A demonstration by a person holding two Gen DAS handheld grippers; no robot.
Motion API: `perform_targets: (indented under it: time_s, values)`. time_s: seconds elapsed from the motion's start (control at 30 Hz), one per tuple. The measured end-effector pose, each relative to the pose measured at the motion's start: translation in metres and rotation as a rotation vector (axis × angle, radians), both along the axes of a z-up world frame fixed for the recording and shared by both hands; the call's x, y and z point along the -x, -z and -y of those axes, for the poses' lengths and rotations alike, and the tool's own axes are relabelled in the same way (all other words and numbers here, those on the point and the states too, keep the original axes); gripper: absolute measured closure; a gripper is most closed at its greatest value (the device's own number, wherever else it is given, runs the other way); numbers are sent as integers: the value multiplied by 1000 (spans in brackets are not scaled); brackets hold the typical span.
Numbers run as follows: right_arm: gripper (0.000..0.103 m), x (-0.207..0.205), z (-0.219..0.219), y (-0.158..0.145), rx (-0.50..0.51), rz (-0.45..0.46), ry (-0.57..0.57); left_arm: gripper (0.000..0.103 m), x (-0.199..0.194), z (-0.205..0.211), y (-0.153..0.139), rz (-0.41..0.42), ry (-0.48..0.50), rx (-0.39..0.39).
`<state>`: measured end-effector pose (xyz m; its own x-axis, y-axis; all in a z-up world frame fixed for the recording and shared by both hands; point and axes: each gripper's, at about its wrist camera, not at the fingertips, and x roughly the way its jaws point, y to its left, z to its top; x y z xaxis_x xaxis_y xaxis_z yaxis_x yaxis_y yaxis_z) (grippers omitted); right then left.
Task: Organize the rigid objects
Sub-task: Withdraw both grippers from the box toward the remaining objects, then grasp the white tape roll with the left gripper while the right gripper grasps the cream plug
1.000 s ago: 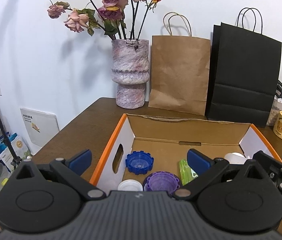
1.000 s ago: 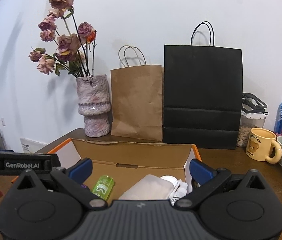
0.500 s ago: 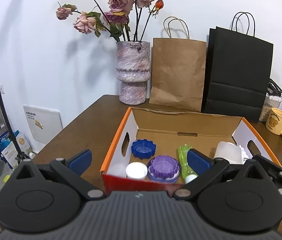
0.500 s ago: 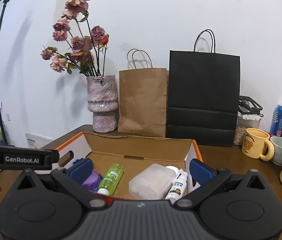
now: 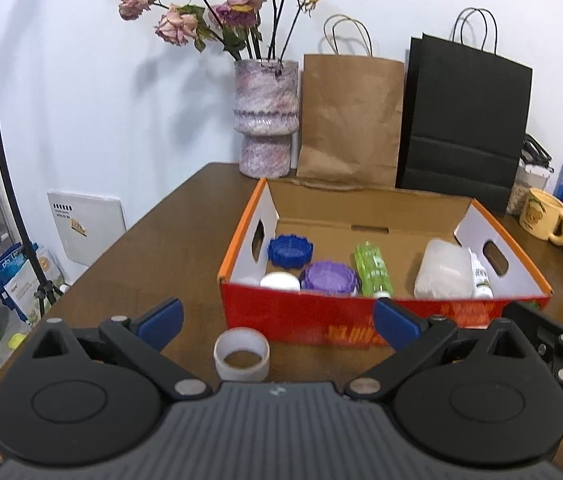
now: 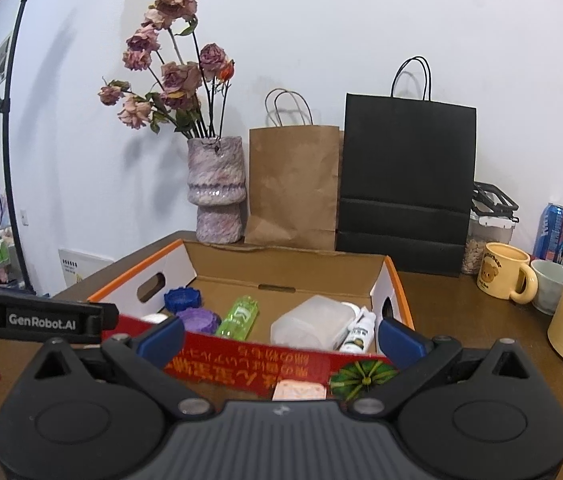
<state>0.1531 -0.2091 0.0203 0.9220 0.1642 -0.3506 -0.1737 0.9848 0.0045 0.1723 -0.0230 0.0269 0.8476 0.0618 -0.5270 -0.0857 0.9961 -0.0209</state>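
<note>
Lying between open left tongs (image 5: 277,318): tape roll (image 5: 242,354)

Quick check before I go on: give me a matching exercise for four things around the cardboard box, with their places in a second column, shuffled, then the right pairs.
Things:
1. blue cap
2. tape roll
3. yellow mug
4. green bottle

Places:
A. on the table in front of the cardboard box, outside it
B. lying near the middle of the box floor
C. inside the box, at its left wall by the handle hole
D. on the table to the right of the box, outside it

Pairs: 1-C, 2-A, 3-D, 4-B
</note>
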Motion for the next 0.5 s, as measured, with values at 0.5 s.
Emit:
perform_targets:
  time_s: [0.5]
  values:
    - [0, 23, 4, 27, 3, -77, -4, 0, 23, -2, 24, -82, 20, -7]
